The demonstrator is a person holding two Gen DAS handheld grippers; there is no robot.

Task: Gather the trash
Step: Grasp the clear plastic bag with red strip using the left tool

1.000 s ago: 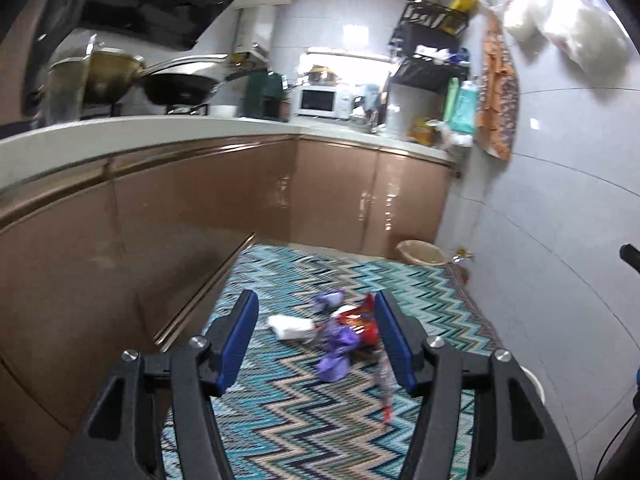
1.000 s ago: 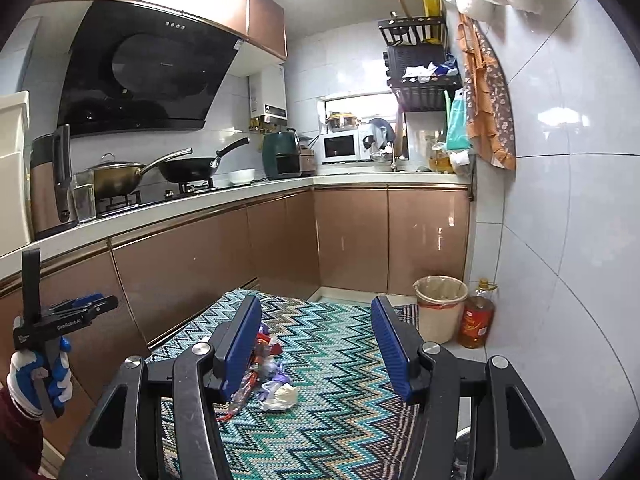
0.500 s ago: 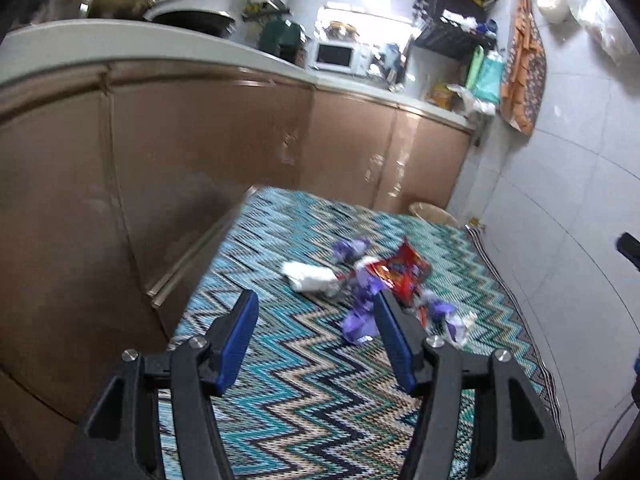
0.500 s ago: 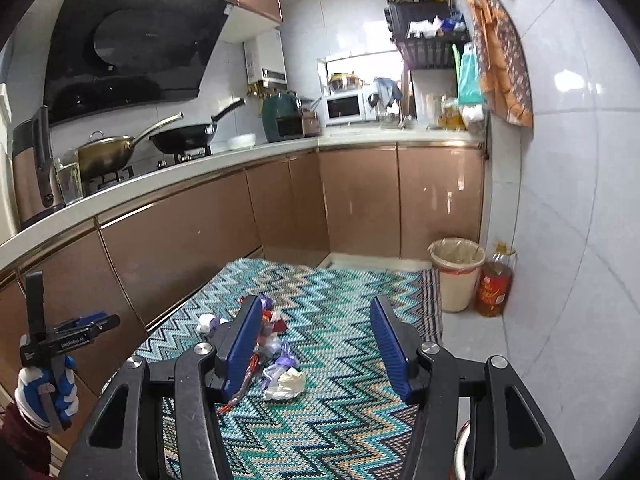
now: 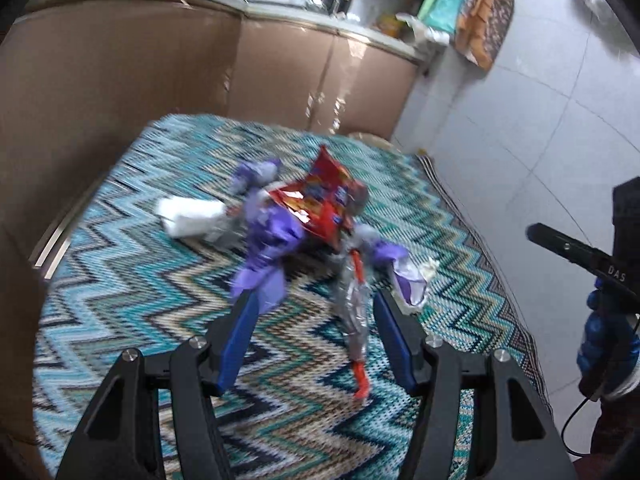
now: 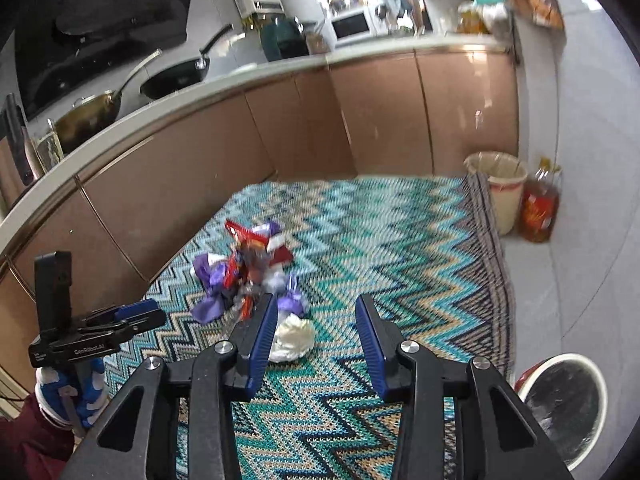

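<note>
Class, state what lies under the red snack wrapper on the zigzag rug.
The red snack wrapper rests on purple wrappers and a silver foil strip. Whatever else lies beneath is covered.

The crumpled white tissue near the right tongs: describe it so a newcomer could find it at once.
Start at the zigzag teal rug on the kitchen floor and find the wrapper pile near its cabinet side. The crumpled white tissue lies at the pile's near edge, just ahead of the right tongs. It is the only plain white wad here; its neighbours are purple, red and foil wrappers.
</note>
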